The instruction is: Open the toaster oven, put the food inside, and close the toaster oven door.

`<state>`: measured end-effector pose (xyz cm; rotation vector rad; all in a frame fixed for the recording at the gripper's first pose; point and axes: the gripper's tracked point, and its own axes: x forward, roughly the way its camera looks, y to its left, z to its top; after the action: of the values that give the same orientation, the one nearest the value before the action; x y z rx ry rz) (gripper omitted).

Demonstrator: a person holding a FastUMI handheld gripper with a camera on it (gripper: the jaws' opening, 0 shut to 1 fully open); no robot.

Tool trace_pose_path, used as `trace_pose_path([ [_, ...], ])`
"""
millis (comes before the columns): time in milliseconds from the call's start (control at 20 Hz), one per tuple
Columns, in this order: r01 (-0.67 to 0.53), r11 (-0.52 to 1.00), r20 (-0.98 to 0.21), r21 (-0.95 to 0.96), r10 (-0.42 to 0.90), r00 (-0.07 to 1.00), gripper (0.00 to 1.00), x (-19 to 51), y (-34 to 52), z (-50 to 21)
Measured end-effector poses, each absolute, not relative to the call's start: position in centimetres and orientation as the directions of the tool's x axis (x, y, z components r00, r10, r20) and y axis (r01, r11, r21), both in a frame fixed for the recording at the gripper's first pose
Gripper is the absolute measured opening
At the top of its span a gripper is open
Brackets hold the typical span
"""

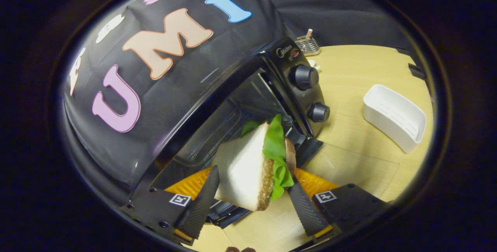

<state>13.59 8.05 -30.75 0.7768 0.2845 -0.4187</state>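
Note:
A sandwich (248, 166) of white bread with green lettuce sits between my two fingers, and my gripper (252, 199) is shut on it, one finger pressing on each side. Just beyond the sandwich stands the black toaster oven (271, 89) with its cavity (233, 120) open. The glass door (349, 166) lies folded down flat over the wooden table, below and to the right of the sandwich. Two round knobs (304, 77) sit on the oven's front panel, to the right of the cavity. The whole view is tilted.
A white plastic tray (394, 117) rests on the wooden table (361, 73) to the right of the oven. A small wire rack (307, 45) stands behind the oven near the black cloth wall.

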Motion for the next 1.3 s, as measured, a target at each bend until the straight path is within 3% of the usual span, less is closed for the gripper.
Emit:
trace_pose_path([
  [600, 0.411, 0.662, -0.354, 0.627, -0.228, 0.907, 1.0, 17.7, 7.8, -31.2],
  [750, 0.35, 0.65, -0.292, 0.674, -0.2, 0.935, 1.0, 16.6, 7.9, -30.5],
  [900, 0.197, 0.553, -0.113, 0.809, -0.181, 0.977, 1.0, 15.8, 7.6, -27.8],
  [1300, 0.249, 0.531, -0.182, 0.81, -0.177, 0.967, 0.99, 13.7, 6.5, -30.1],
])
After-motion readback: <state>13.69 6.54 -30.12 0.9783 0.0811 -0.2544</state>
